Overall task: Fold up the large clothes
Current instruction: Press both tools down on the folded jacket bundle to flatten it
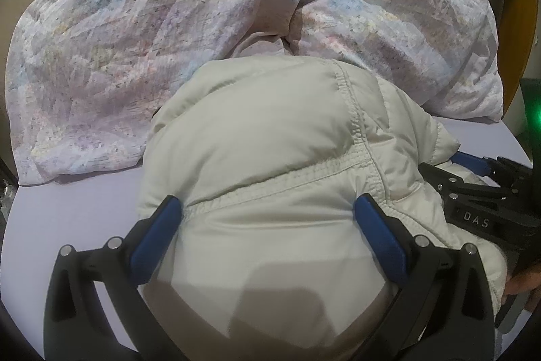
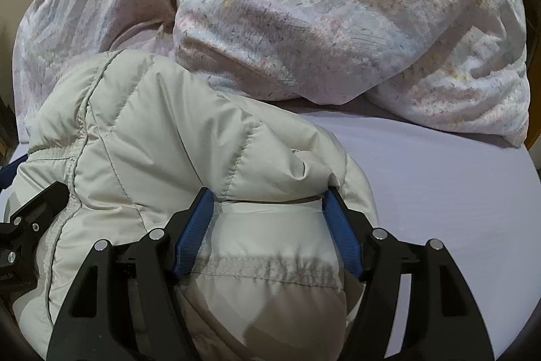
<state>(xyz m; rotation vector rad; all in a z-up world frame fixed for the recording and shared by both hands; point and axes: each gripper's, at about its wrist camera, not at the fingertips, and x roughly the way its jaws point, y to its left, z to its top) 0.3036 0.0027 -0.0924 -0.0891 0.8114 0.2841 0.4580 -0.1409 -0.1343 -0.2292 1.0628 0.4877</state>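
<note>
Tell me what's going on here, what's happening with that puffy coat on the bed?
A person is working a cream puffer jacket with two handheld grippers on a lavender bed sheet. The left gripper straddles a bunched part of the jacket at a seam, its jaws spread wide around the padding. The right gripper has its jaws around another bundled section beside it. A crumpled floral duvet lies behind. The jacket looks gathered, not yet a neat fold.

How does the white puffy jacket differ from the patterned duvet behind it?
The jacket is plain off-white; the duvet bears a faint pastel print. The jacket has stitched quilt seams; the duvet shows only creases. The jacket is the smaller bundle, nearer the grippers. Both lie bunched on the lilac sheet.
</note>
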